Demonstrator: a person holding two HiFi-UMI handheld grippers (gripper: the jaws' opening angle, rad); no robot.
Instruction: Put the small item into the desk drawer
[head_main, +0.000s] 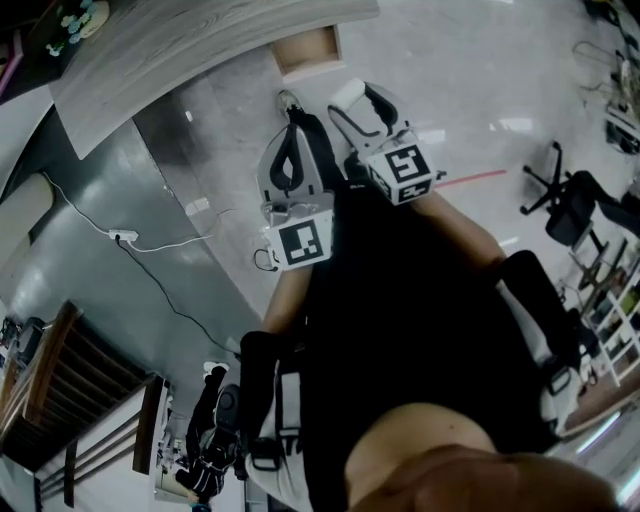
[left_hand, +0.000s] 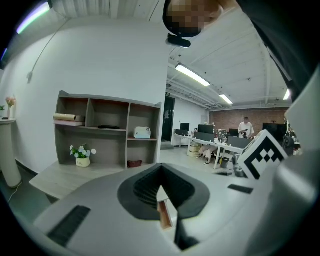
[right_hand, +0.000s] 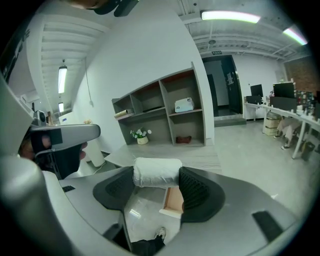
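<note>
Clamping white roll (right_hand: 156, 171) crosswise in right tool (right_hand: 156, 181), open drawer (right_hand: 175, 201) below; left tool (left_hand: 160, 170) closed, empty.

A white wall (left_hand: 115, 60) rises ahead of me behind a grey open shelf unit (left_hand: 107, 132) that holds a small flower pot (left_hand: 82, 156). Ceiling strip lights (left_hand: 192, 75) run past office desks (left_hand: 215, 142) toward a brick wall (left_hand: 250, 114). Under me the pale floor (head_main: 480, 80) shines, and a black chair (head_main: 565, 205) stands on my right.

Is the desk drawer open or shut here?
Open. The drawer juts out from under the desk, its wooden inside showing; the white roll is clamped in the right tongs.
</note>
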